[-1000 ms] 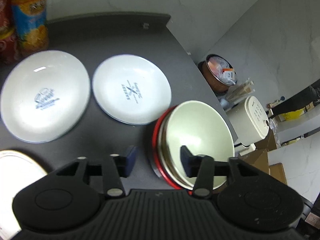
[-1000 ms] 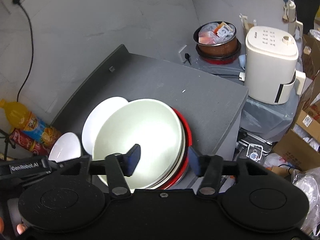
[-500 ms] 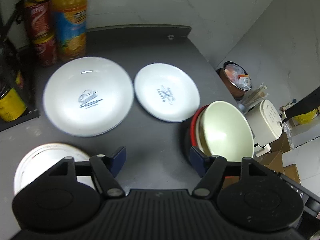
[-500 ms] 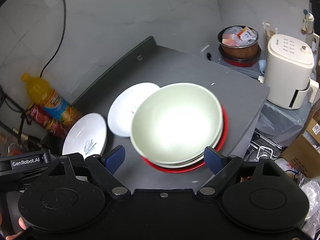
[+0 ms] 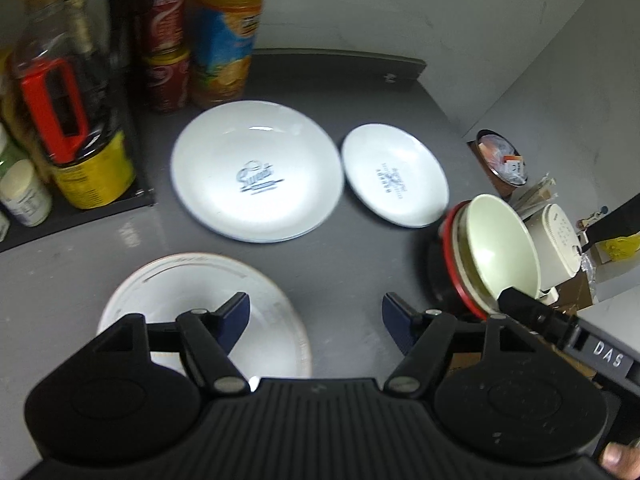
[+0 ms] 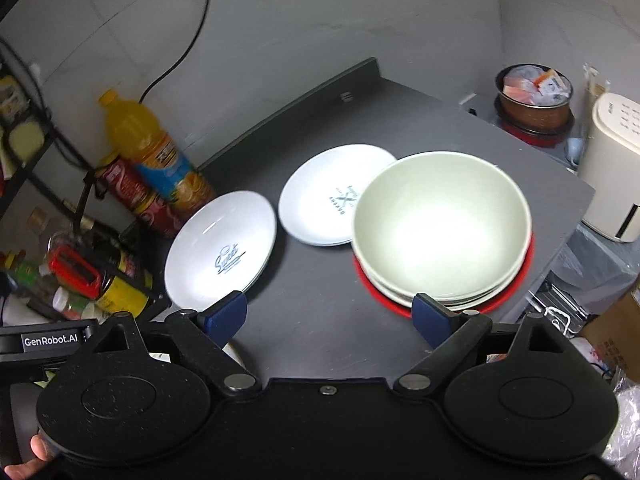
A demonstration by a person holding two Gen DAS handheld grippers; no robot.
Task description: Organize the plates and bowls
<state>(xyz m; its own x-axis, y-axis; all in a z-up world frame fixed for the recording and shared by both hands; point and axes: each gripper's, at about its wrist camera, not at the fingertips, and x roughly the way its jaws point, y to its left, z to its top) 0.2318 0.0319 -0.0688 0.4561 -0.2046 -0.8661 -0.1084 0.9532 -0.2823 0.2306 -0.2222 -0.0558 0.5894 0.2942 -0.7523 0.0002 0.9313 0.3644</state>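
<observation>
Cream bowls [image 6: 440,228] sit nested on a red plate [image 6: 529,258] near the dark counter's right edge; the left wrist view shows the same bowls [image 5: 500,248]. A large white plate [image 5: 256,172] with blue print lies beside a smaller white plate [image 5: 394,176]. A gold-rimmed white plate [image 5: 180,292] lies nearest, partly under my left gripper [image 5: 315,312], which is open and holds nothing. My right gripper [image 6: 328,312] hovers in front of the bowl stack. Its jaws are opening, with nothing between them.
An orange juice bottle [image 5: 228,40] and red cans [image 5: 166,52] stand at the counter's back left. A rack of bottles and jars [image 5: 64,120] fills the left side. Past the right edge are a white appliance [image 6: 612,168] and a filled pot [image 6: 532,100].
Both grippers let go of the bowl stack, spread wide and pulled back from it. The left one swung left, so the gold-rimmed plate and the rack have come into view.
</observation>
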